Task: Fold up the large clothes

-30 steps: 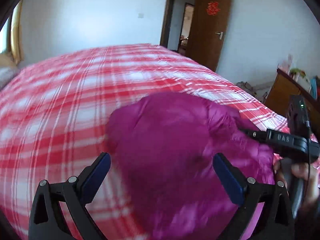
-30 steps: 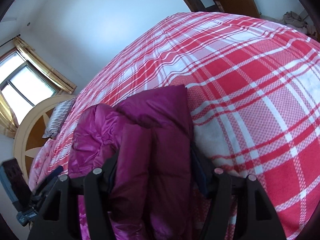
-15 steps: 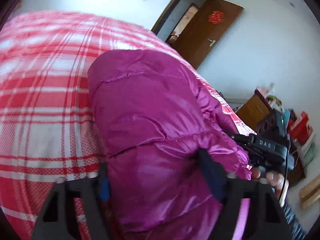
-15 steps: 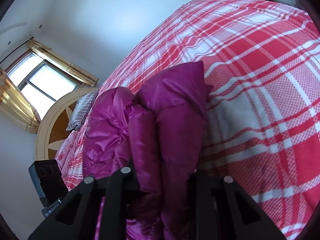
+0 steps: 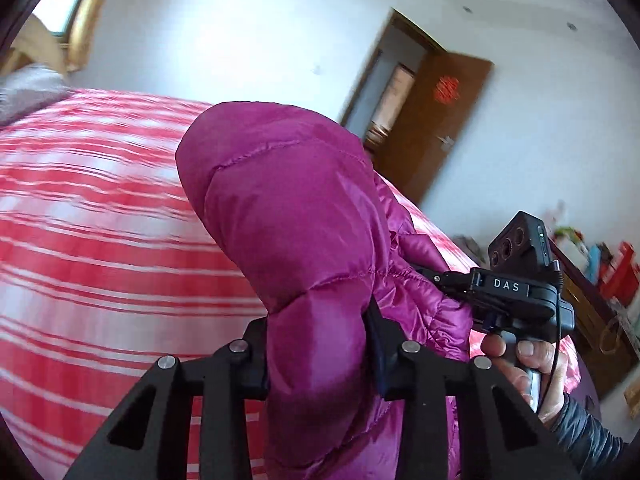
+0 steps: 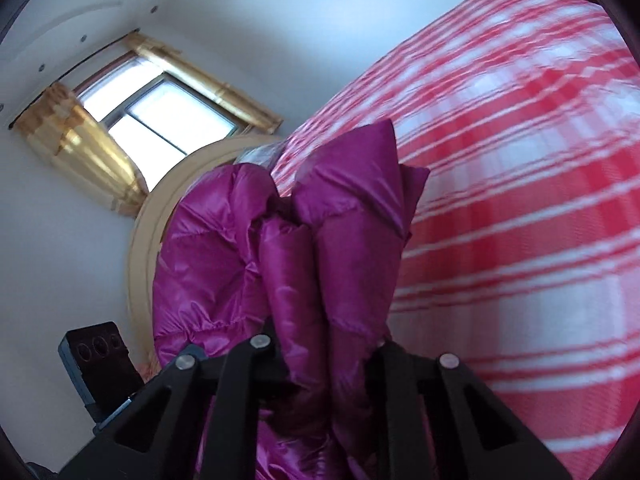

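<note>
- Bed (image 5: 100, 248): red-and-white plaid cover fills the left half of the left wrist view and the right half of the right wrist view.
- Jacket (image 5: 288, 216): magenta quilted, centre frame in both views, bunched and raised above the bed.
- Left claw (image 5: 320, 356): clamped on a thick jacket fold, lower centre.
- Right claw (image 6: 320, 356): likewise closed on gathered jacket layers.
- Judgement: mid-fold carry; the next move calls for laying the held edge flat over the rest, both claws level.
</note>
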Action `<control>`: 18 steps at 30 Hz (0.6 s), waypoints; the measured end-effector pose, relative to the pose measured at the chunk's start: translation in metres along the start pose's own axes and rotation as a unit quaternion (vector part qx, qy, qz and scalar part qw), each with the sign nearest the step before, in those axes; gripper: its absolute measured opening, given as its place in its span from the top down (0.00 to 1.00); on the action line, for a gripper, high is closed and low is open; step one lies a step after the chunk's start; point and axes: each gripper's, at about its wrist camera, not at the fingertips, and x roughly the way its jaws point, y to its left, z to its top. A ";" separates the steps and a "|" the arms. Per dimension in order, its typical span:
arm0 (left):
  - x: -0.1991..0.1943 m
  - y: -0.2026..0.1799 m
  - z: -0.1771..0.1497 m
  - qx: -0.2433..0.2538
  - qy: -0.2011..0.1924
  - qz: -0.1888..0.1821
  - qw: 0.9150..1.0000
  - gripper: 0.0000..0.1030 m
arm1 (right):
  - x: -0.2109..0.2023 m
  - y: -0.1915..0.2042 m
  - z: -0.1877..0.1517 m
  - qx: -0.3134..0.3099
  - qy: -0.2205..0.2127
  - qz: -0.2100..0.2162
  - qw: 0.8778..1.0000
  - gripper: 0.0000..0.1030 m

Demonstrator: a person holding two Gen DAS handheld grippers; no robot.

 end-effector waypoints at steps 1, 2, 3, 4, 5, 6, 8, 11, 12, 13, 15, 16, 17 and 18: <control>-0.011 0.012 0.001 -0.003 -0.007 0.014 1.000 0.64 | 0.020 0.011 0.002 -0.007 0.010 0.008 1.000 0.83; -0.023 0.025 0.001 -0.006 -0.014 0.029 0.999 0.64 | 0.043 0.025 0.003 -0.014 0.023 0.017 1.000 0.83; -0.035 0.042 0.001 -0.011 -0.022 0.047 0.999 0.64 | 0.061 0.035 0.004 -0.021 0.032 0.023 0.999 0.83; -0.045 0.055 0.001 -0.017 -0.026 0.059 0.998 0.64 | 0.080 0.047 0.003 -0.032 0.042 0.026 0.998 0.83; -0.054 0.070 -0.001 -0.026 -0.029 0.072 0.997 0.64 | 0.101 0.059 0.002 -0.044 0.053 0.028 0.997 0.83; -0.063 0.088 -0.003 -0.037 -0.032 0.087 0.995 0.64 | 0.117 0.067 0.000 -0.050 0.063 0.030 0.996 0.83; -0.078 0.118 -0.011 -0.055 -0.035 0.112 0.992 0.64 | 0.151 0.079 -0.006 -0.057 0.082 0.032 0.994 0.83; -0.080 0.147 -0.022 -0.085 -0.025 0.144 0.986 0.54 | 0.194 0.087 -0.016 -0.061 0.110 0.021 0.992 0.83; -0.079 0.161 -0.030 -0.111 -0.018 0.161 0.981 0.49 | 0.204 0.086 -0.018 -0.060 0.116 0.017 0.991 0.83; -0.079 0.170 -0.035 -0.132 -0.011 0.172 0.976 0.39 | 0.208 0.084 -0.019 -0.060 0.120 0.012 0.991 0.82; -0.082 0.185 -0.044 -0.175 -0.003 0.172 0.969 0.35 | 0.219 0.082 -0.023 -0.057 0.122 -0.003 0.991 0.81; -0.085 0.188 -0.046 -0.190 -0.009 0.173 0.966 0.35 | 0.223 0.083 -0.023 -0.054 0.122 -0.008 0.991 0.81; -0.091 0.188 -0.044 -0.193 -0.016 0.185 0.963 0.35 | 0.225 0.081 -0.023 -0.056 0.122 -0.017 0.991 0.80; -0.101 0.184 -0.041 -0.185 -0.032 0.210 0.959 0.35 | 0.225 0.081 -0.023 -0.057 0.121 -0.020 0.991 0.80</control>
